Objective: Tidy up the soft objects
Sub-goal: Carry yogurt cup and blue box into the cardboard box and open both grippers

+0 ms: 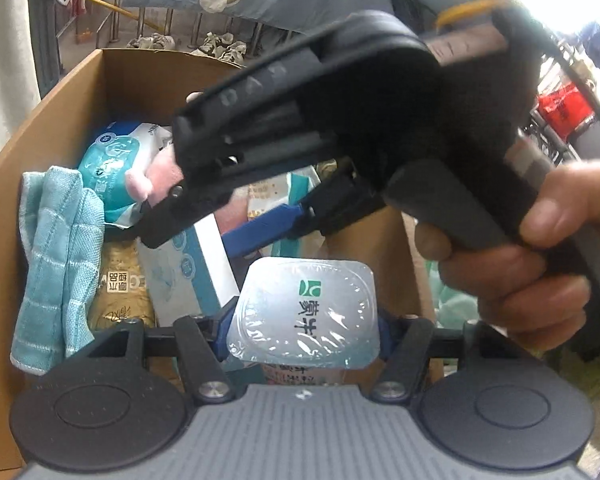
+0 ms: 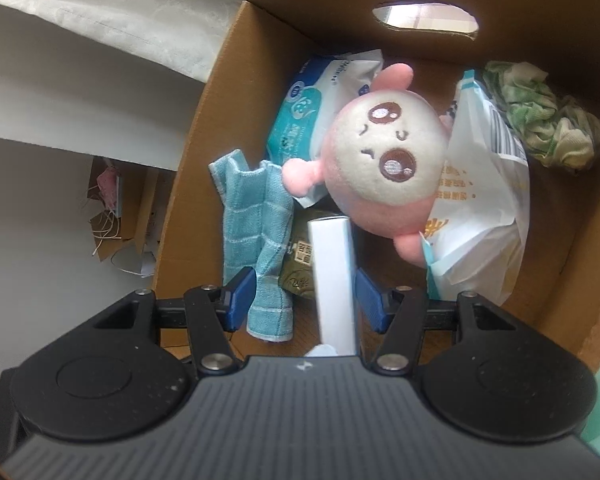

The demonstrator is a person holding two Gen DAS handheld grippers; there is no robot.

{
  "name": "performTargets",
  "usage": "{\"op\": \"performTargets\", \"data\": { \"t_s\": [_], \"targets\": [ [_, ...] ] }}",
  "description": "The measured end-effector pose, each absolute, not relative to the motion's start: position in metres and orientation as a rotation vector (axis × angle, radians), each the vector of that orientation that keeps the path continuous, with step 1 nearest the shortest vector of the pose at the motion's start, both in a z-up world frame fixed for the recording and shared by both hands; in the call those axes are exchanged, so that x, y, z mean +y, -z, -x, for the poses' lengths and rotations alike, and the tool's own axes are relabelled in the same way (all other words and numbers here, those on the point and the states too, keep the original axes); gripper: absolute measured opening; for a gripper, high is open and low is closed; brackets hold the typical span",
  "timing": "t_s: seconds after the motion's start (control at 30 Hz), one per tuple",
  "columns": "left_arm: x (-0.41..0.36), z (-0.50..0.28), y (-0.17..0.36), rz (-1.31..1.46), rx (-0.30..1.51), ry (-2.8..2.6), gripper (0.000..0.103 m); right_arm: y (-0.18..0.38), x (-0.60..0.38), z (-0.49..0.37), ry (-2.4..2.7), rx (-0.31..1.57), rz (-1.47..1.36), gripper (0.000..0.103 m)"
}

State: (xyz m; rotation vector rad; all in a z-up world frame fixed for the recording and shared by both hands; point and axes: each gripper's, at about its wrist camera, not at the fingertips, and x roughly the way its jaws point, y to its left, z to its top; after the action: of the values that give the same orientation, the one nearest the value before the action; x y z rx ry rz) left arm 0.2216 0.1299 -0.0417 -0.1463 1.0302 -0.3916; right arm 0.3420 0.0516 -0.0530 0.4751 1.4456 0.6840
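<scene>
From your left wrist camera, the left gripper [image 1: 304,330] had its blue fingers [image 1: 220,336] pressed against both sides of a sealed yogurt cup [image 1: 304,312], holding it over the near end of the cardboard box [image 1: 52,120]. Your right hand [image 1: 540,264] crossed the view from the right, wrapped round the handle of the right gripper [image 1: 204,236], which reached down into the box. Beneath it lay a folded teal cloth [image 1: 56,264] against the left wall, a wet-wipes pack [image 1: 108,160] behind that, and a white-and-teal carton [image 1: 196,264] standing on edge.

From your right wrist camera, the right gripper [image 2: 304,300] stood about half open, its jaws straddling the white carton [image 2: 334,280]; the pads sat just beside the carton's faces and whether they pressed on it could not be told. A pink plush toy [image 2: 384,160] lay in the middle of the box, face up, resting on the wipes pack [image 2: 312,108] and touching a white plastic bag [image 2: 484,200] to its right. The teal cloth [image 2: 256,240] hung beside the left finger. A crumpled green-and-white cloth [image 2: 540,120] sat in the far right corner, under the box's handle cut-out [image 2: 424,20].
</scene>
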Motion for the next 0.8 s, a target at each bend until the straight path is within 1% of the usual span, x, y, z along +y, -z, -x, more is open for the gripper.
{"op": "performTargets", "data": {
  "t_s": [0.37,0.47,0.67,0.73,0.8],
  "targets": [
    [0.111,-0.230,0.055,0.119,1.077,0.392,0.064,0.054,0.055,-0.343,-0.685,1.459,-0.462,0.057],
    [0.115,-0.228,0.049,0.124,1.044,0.396,0.064,0.054,0.053,-0.342,-0.683,1.459,-0.470,0.057],
    [0.127,-0.217,0.033,0.114,1.007,0.376,0.067,0.046,0.050,-0.343,-0.680,1.427,-0.470,0.057],
    [0.134,-0.212,0.028,0.118,0.995,0.353,0.072,0.043,0.049,-0.341,-0.678,1.420,-0.472,0.058],
    [0.141,-0.208,0.021,0.128,0.984,0.334,0.073,0.038,0.047,-0.338,-0.672,1.409,-0.467,0.060]
  ]
}}
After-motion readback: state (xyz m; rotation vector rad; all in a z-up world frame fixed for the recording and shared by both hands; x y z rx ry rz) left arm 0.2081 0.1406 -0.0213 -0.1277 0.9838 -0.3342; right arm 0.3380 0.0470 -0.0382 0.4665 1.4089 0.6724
